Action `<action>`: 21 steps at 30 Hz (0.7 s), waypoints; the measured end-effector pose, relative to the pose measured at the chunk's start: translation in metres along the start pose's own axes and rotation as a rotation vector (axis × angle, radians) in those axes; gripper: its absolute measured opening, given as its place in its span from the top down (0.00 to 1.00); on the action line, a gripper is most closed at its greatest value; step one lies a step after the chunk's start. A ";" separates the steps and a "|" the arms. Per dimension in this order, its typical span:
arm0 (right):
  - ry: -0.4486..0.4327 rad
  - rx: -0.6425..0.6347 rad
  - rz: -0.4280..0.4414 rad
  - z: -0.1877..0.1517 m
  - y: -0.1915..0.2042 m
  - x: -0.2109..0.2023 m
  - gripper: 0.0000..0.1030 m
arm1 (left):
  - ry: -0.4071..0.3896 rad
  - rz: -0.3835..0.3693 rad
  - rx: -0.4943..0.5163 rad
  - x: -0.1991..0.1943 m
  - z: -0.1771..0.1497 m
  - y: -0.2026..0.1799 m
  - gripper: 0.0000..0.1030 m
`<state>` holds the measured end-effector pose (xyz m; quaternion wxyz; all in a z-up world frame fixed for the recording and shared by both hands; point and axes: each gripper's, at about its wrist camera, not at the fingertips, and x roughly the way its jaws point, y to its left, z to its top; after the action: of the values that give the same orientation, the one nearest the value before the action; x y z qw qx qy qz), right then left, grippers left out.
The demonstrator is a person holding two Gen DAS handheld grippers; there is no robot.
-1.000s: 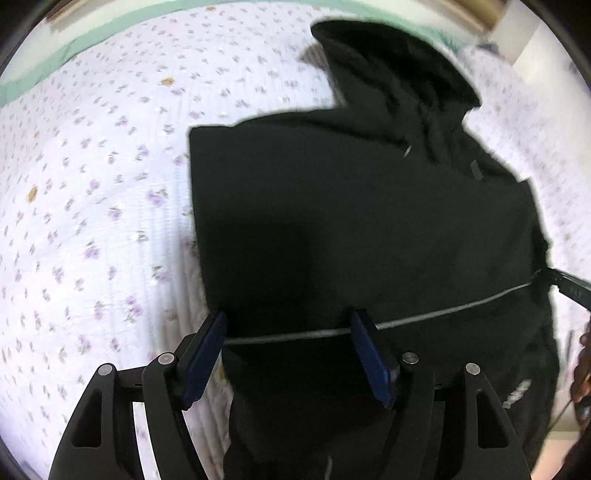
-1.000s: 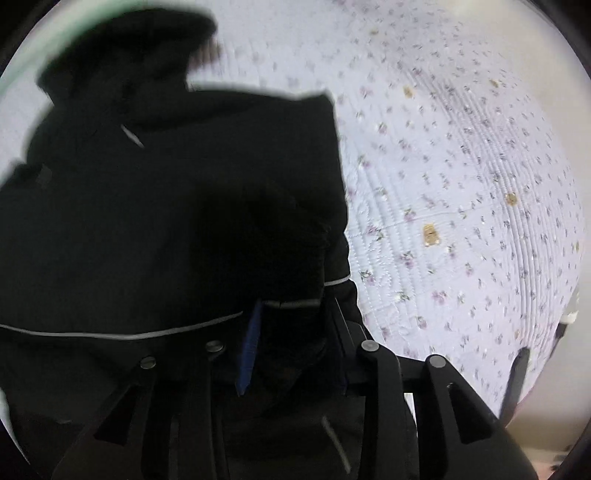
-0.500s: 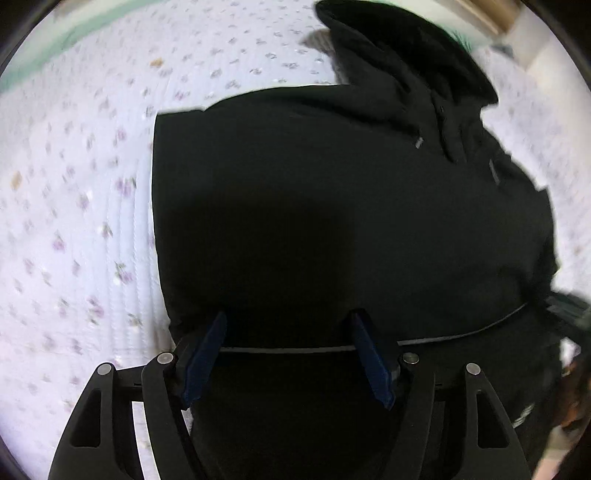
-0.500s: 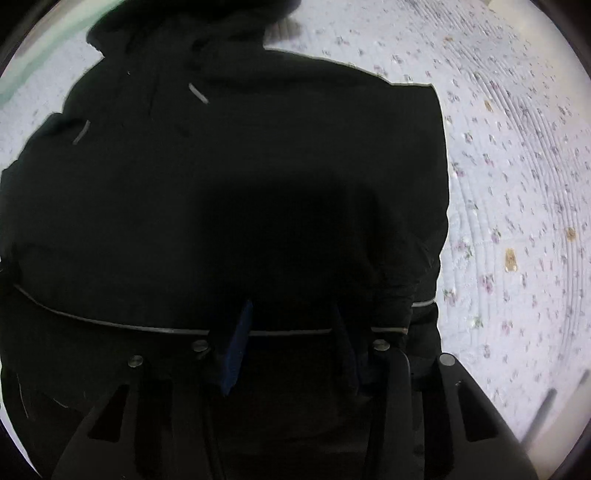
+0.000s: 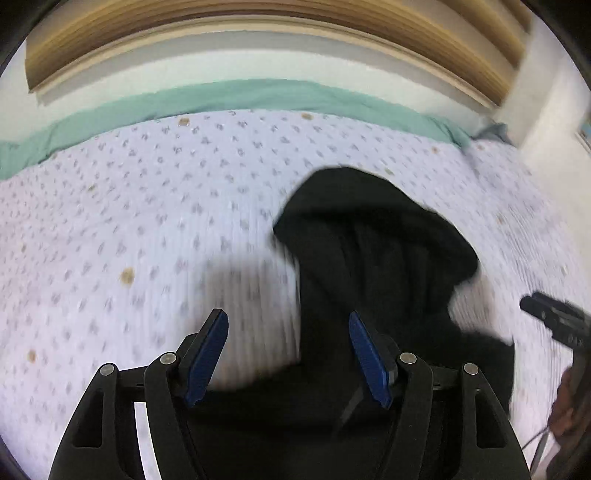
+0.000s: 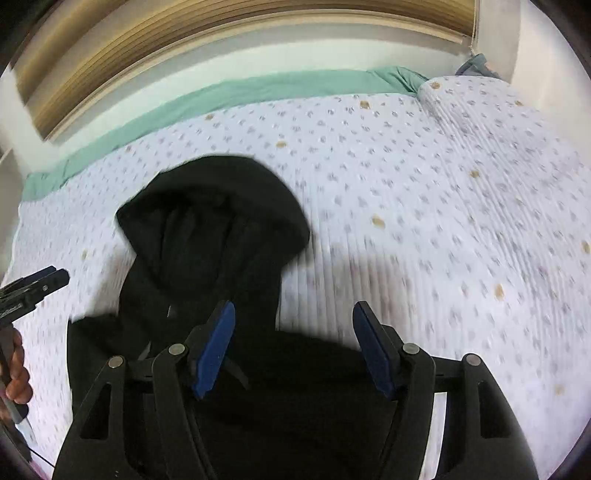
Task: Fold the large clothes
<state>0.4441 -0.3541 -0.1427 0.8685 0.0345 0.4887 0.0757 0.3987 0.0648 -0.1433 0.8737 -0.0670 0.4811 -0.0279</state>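
A black hooded jacket (image 5: 373, 258) lies on the floral bedspread (image 5: 147, 206), its hood pointing toward the far side. It also shows in the right wrist view (image 6: 214, 229). My left gripper (image 5: 288, 350) is open and empty, held above the jacket's left shoulder edge. My right gripper (image 6: 291, 347) is open and empty above the jacket's right shoulder edge. The jacket's lower part is hidden under both grippers. The right gripper's tip shows at the right of the left wrist view (image 5: 554, 321); the left gripper's tip shows at the left of the right wrist view (image 6: 33, 288).
A green sheet (image 5: 236, 96) edges the far side of the bed below a white wall and a wooden frame (image 5: 258, 22). The bedspread (image 6: 424, 206) stretches wide to the right. A grey cloth (image 6: 476, 66) lies at the far right corner.
Both grippers were holding the jacket's striped hem and carrying it toward the hood. Now both have let go, stand open, and the views have tilted up toward the hood and wall.
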 end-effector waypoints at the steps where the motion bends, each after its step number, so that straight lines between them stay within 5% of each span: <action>1: 0.003 0.010 0.002 0.011 -0.004 0.013 0.33 | 0.000 -0.007 -0.012 0.012 0.009 -0.001 0.33; 10: 0.115 0.139 0.051 0.036 -0.020 0.124 0.36 | 0.101 -0.006 -0.060 0.138 0.043 -0.021 0.33; 11: 0.144 0.150 0.056 0.037 -0.019 0.139 0.61 | 0.109 -0.005 -0.076 0.149 0.047 -0.018 0.34; 12: 0.173 0.150 0.066 0.037 -0.017 0.149 0.79 | 0.103 -0.013 -0.098 0.156 0.049 -0.014 0.52; 13: 0.200 0.156 0.082 0.037 -0.018 0.158 0.89 | 0.102 -0.031 -0.124 0.159 0.052 -0.007 0.82; 18: 0.066 0.124 0.098 0.031 -0.038 0.115 0.90 | 0.034 -0.200 -0.172 0.101 0.040 0.023 0.79; 21: 0.053 0.045 0.060 0.020 -0.029 0.111 0.89 | 0.070 -0.160 -0.130 0.097 0.024 0.023 0.76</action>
<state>0.5207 -0.3642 -0.2300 0.8516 0.0665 0.5118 0.0916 0.4706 0.0792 -0.2156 0.8453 -0.1607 0.5050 -0.0686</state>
